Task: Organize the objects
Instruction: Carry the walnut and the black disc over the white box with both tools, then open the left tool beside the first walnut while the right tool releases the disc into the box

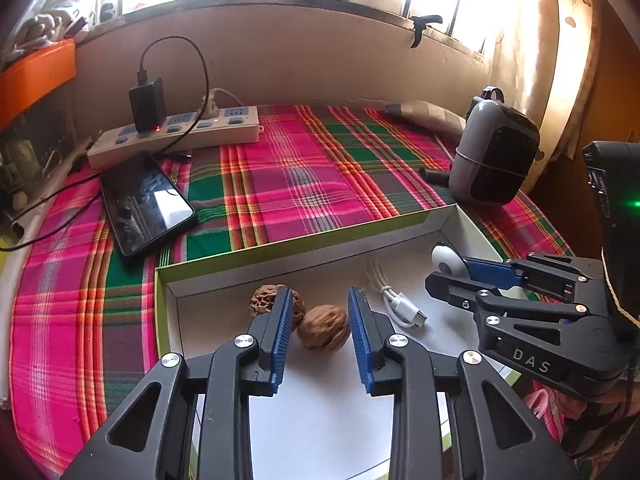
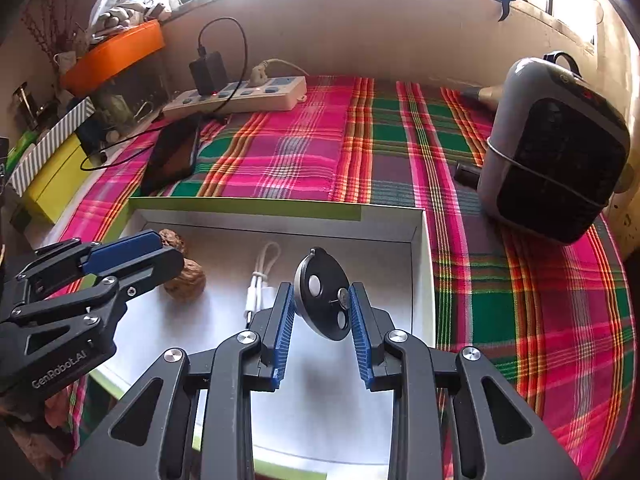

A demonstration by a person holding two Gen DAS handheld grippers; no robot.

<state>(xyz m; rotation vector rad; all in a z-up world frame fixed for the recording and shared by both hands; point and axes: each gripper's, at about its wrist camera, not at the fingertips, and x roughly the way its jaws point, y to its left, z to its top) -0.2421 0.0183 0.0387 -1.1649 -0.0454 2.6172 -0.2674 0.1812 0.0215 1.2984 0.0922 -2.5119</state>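
- Box (image 2: 424, 264): a shallow white tray with a green outer rim, lying on the plaid cloth (image 2: 304, 148); both my grippers reach over it.
- Left gripper (image 1: 320, 334): my fingers stand on either side of the smooth walnut (image 1: 325, 329). The right pad is close beside the shell; I cannot tell whether either pad presses on it.
- Rough walnut (image 1: 264, 298): inside the box, just behind the left finger and touching the smooth one.
- Right gripper (image 2: 322, 308): my fingers are clenched on a round disc (image 2: 320, 292), dark-faced with pale spots, held tilted above the box floor.
- White cable (image 1: 390, 294): coiled on the box floor between the walnuts and the disc.
- Phone (image 1: 146, 204) and power strip (image 1: 180, 136): on the cloth, well beyond the box to the left.
- Grey heater (image 2: 556, 160): upright on the cloth to the right of the box.
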